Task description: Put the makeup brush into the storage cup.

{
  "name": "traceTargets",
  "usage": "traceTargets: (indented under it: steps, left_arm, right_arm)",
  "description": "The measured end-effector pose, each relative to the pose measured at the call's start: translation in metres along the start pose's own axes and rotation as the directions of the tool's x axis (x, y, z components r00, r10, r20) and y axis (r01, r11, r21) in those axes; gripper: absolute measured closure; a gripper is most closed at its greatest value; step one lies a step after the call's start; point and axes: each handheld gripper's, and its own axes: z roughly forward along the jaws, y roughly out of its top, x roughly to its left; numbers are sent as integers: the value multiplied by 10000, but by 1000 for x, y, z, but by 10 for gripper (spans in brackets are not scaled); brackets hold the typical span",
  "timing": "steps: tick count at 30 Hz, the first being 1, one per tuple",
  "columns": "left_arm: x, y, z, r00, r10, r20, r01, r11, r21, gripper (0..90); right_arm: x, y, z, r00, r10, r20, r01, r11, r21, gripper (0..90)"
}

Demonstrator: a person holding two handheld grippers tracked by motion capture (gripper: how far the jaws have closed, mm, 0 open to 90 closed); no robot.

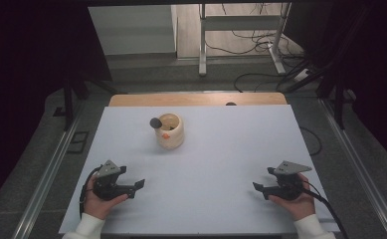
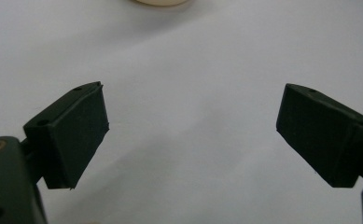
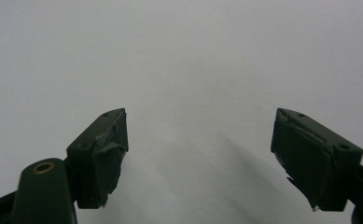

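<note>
A cream-coloured cup (image 1: 170,131) stands on the white table (image 1: 216,159), back of centre. A dark round-headed utensil (image 1: 155,122) leans out over its left rim, and something small and orange shows inside it. My left gripper (image 1: 134,178) rests near the front left, held in a hand, jaws wide apart with nothing between them (image 2: 193,135). The cup's base (image 2: 160,2) peeks in at the top edge of the left gripper view. At the front right my right gripper (image 1: 263,180) is open too, empty over bare table (image 3: 200,154).
A wooden strip (image 1: 196,99) runs along the table's far edge. Beyond it stand metal desk legs (image 1: 202,45) and cables on the floor. Metal rails (image 1: 47,174) run along both sides of the table.
</note>
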Motion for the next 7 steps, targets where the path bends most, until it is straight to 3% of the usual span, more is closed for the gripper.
traceTargets:
  steps: [7]
  left_arm:
    - [-1,0,1,10000,21,-37,-21,10000,61,97]
  right_arm:
    - [0,0,0,10000,21,7,-21,10000,-32,197]
